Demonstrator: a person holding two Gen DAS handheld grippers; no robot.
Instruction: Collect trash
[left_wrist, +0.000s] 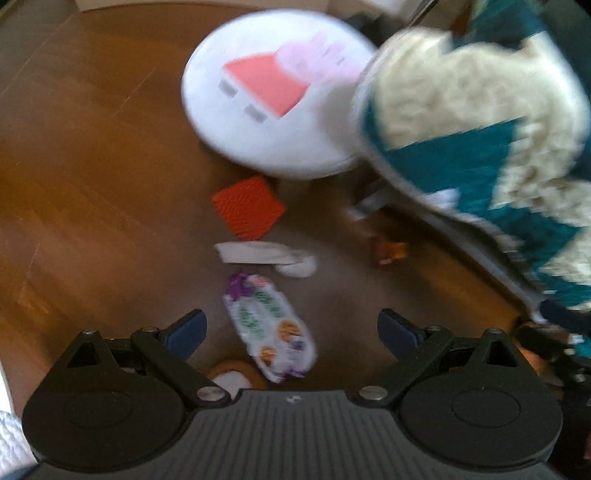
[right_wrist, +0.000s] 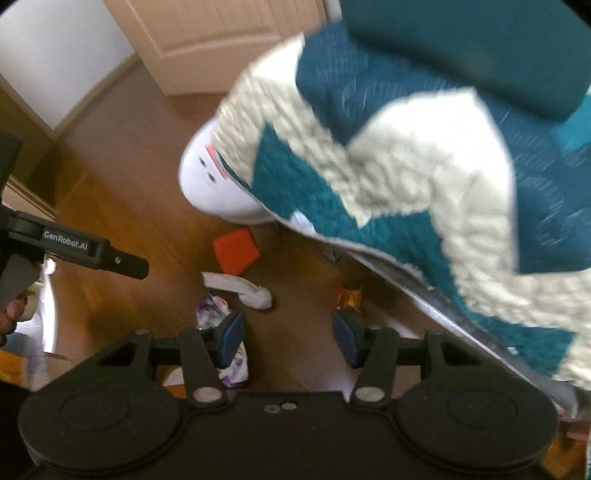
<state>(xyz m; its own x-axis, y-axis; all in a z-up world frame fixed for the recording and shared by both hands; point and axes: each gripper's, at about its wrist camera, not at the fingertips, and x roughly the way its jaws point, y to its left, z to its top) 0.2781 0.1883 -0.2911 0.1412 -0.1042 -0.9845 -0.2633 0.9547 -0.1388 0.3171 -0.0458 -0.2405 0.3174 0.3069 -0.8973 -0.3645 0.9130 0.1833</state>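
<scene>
Trash lies on the wooden floor. A white and purple printed wrapper (left_wrist: 271, 328) lies just beyond my open, empty left gripper (left_wrist: 291, 332). Past it are a crumpled white tissue (left_wrist: 266, 258), a red ridged square (left_wrist: 247, 212) and a small orange wrapper (left_wrist: 388, 251). In the right wrist view my right gripper (right_wrist: 288, 339) is open and empty above the floor, with the printed wrapper (right_wrist: 221, 332) behind its left finger, the tissue (right_wrist: 240, 290), the red square (right_wrist: 236, 251) and the orange wrapper (right_wrist: 349, 295) ahead.
A round white cushion with a pink cartoon print (left_wrist: 273, 92) lies on the floor. A teal and cream quilted blanket (right_wrist: 406, 184) hangs over furniture on the right. The left gripper's body (right_wrist: 74, 247) shows at the left. A door (right_wrist: 221, 37) stands behind.
</scene>
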